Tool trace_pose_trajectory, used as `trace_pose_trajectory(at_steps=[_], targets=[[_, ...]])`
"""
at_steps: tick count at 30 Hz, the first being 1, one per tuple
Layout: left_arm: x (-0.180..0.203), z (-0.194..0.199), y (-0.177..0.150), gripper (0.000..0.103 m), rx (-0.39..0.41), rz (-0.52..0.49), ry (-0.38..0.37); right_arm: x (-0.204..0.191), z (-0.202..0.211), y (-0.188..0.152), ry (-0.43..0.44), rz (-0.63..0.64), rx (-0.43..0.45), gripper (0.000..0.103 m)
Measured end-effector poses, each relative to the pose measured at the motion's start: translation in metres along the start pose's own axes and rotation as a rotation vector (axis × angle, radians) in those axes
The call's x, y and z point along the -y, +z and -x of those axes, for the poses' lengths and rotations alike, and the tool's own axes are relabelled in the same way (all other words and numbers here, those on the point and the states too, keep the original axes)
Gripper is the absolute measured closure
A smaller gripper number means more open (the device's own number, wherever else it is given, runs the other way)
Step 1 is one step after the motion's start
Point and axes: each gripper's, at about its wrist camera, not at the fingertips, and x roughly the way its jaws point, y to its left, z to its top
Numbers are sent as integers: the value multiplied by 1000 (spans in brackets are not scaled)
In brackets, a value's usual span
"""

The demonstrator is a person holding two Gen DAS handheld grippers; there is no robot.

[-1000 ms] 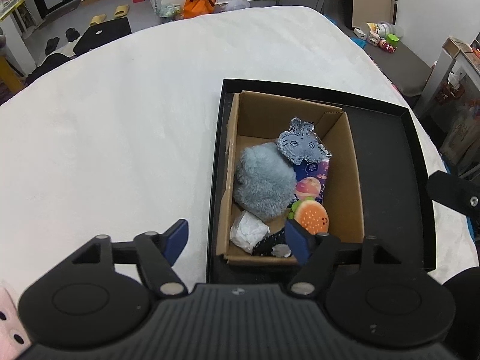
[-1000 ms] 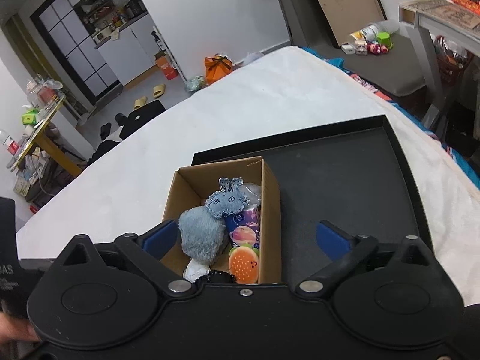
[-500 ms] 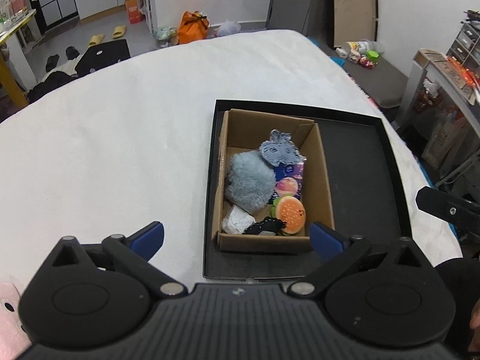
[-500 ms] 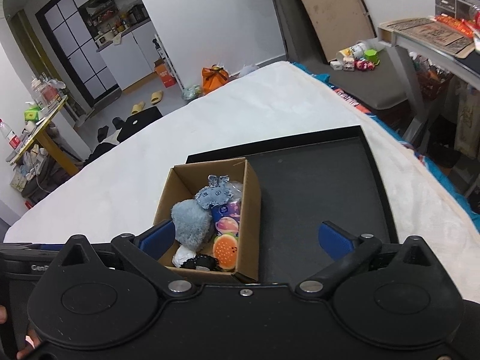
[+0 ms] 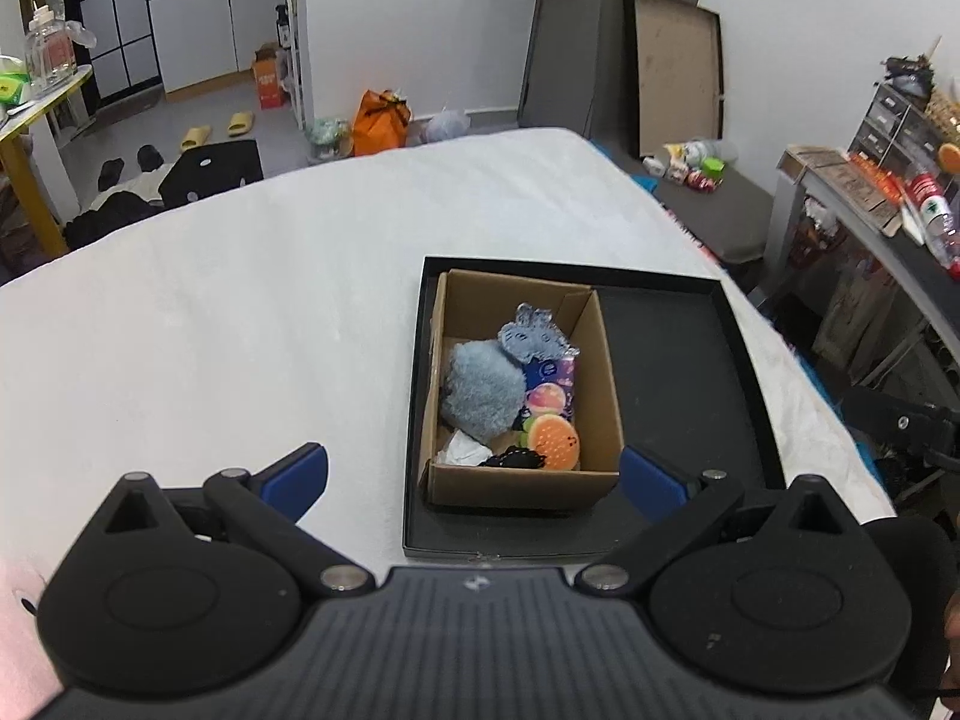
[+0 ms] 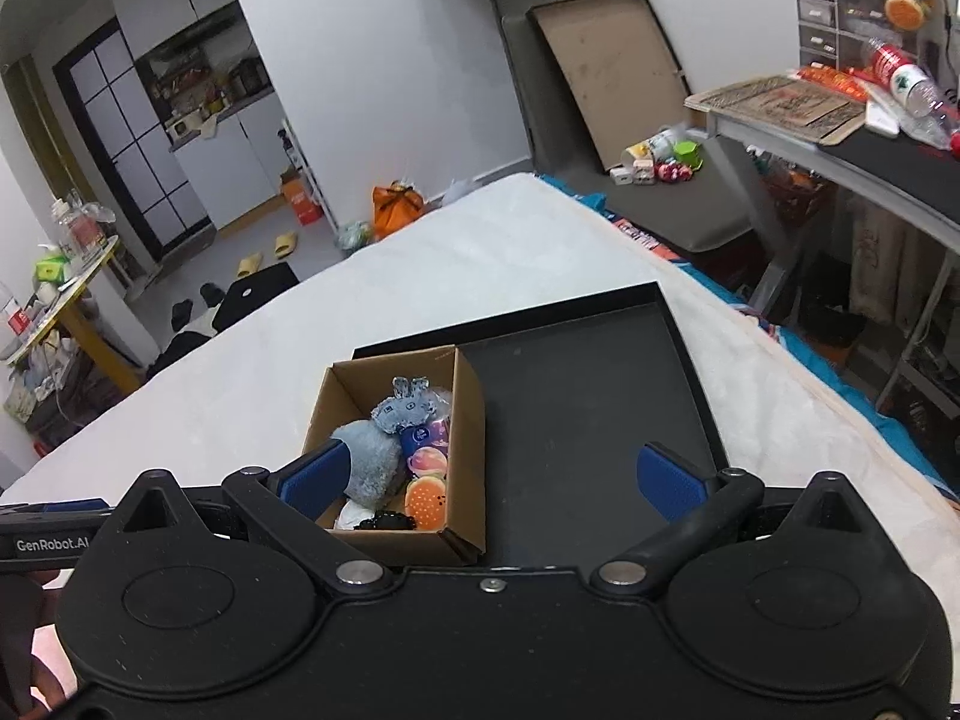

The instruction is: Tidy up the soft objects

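A brown cardboard box stands in the left half of a black tray on the white table. Inside lie a grey-blue fluffy ball, a grey plush animal, a purple packet, an orange burger toy, a white crumpled piece and a black item. My left gripper hangs open and empty above and in front of the box. My right gripper is also open and empty, back from the box.
The white cloth-covered table spreads wide to the left of the tray. The tray's right half holds nothing. Beyond the table are a yellow table, an orange bag, a leaning board and a cluttered desk at right.
The left jaws widened from partly closed to fully open. Both grippers pulled back and rose, so the box and tray look smaller and farther away.
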Motion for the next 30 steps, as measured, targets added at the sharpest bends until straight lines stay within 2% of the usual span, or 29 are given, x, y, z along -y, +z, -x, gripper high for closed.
trace_pose_trajectory(at_steps=[8,21,30], targets=[[1,32,-11,0,59,-6,-14,-3,24,-7,-15,-20,-3,0],[-1,79,-27,0,123,-13,-16,-18,58,-17,-26,70,36,0],[-1,102,-47,0,160,-11,-3,-13,82,-29,-28,75,45,0]])
